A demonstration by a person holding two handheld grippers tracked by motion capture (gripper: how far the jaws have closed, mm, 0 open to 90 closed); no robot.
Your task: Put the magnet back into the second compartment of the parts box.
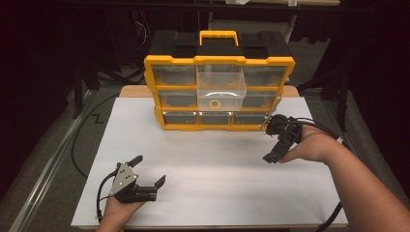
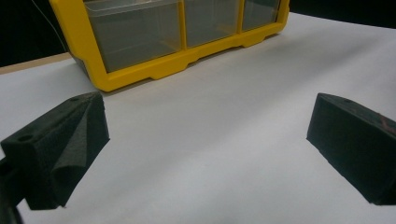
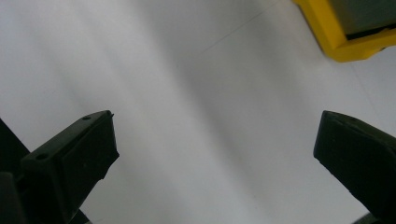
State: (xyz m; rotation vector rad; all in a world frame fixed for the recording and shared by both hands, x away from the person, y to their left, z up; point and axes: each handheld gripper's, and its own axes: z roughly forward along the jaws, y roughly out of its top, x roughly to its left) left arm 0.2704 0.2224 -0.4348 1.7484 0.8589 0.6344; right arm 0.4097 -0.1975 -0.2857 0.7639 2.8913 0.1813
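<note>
Jutting from the yellow-and-black plastic organiser [image 1: 218,92] at upper centre, the clear plastic drawer [image 1: 221,87] probably slides lightly, best taken by its stiff front rim; both the left gripper [image 1: 147,170] and the right gripper [image 1: 271,140] stand wide, empty.

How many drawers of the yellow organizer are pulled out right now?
1: the clear drawer in the top row's middle of the organizer sticks out toward the person, a yellow ring inside. The other eight look closed.

open white table [image 1: 212,183] in front, yellow organizer [image 1: 218,92] blocking behind
</note>
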